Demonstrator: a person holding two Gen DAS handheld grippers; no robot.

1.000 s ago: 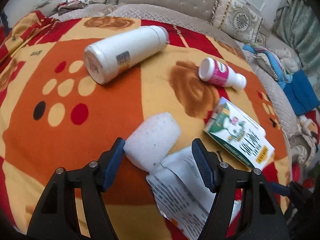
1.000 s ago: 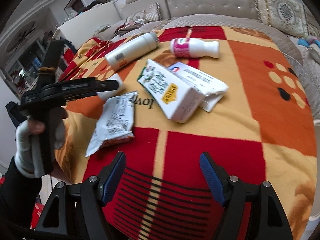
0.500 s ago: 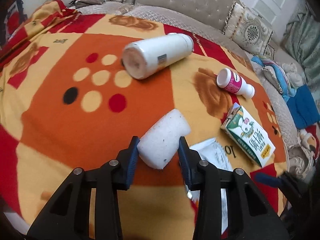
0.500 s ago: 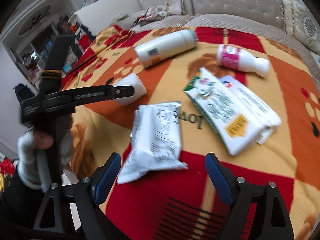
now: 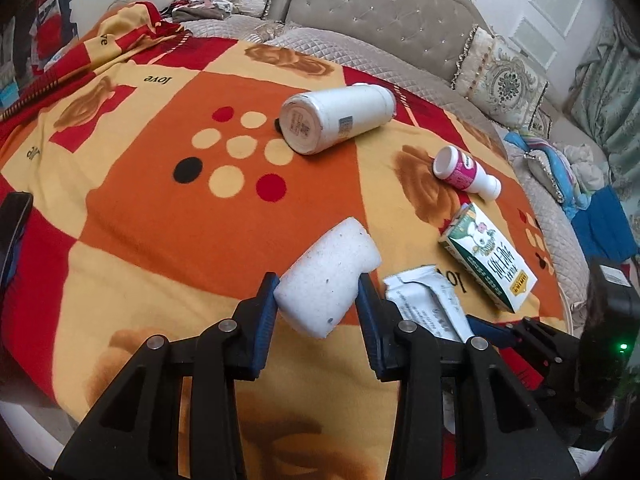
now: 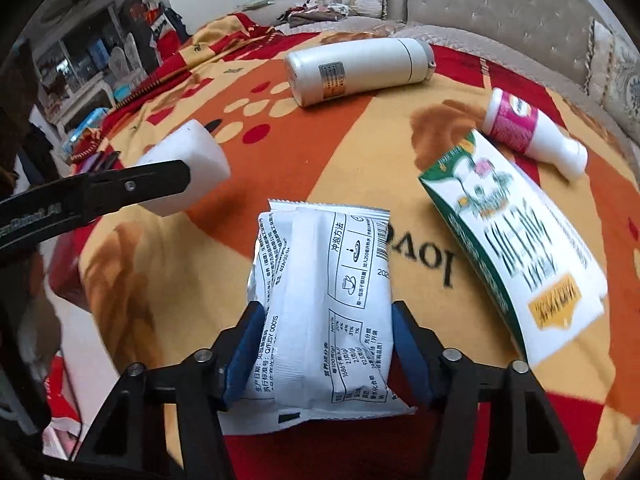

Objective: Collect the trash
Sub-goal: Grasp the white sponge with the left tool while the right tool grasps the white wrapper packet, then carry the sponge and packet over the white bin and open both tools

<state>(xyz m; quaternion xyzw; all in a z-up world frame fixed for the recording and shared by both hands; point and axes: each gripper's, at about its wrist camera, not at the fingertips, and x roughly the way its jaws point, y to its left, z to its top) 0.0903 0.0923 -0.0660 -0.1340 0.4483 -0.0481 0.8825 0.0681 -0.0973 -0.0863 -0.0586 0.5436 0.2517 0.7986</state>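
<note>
The left gripper [image 5: 318, 300] is clamping a white foam block [image 5: 328, 276] between its blue pads, the jaws set narrow against the block's two sides, and the block is sticking out ahead of the fingers above the patterned blanket [image 5: 160, 220]. The right gripper [image 6: 326, 354] is straddling a white printed sachet [image 6: 320, 300]; its jaws have just been closing, and the pads are now sitting against the packet's two long edges, the packet lying lengthwise between them on the blanket. In the right wrist view the left gripper's black finger is reaching in from the left with the foam block at its tip, just beside the sachet's far corner. To the right of the sachet a green and white carton [image 6: 516, 256] is lying flat, and beyond it a small white bottle with a pink label [image 6: 528, 128] is resting on its side. Farther back a large white cylindrical bottle [image 6: 360, 70] is lying on its side too, well apart from both grippers. A tufted beige sofa [image 5: 380, 12] with patterned cushions is curving around behind the blanket.
</note>
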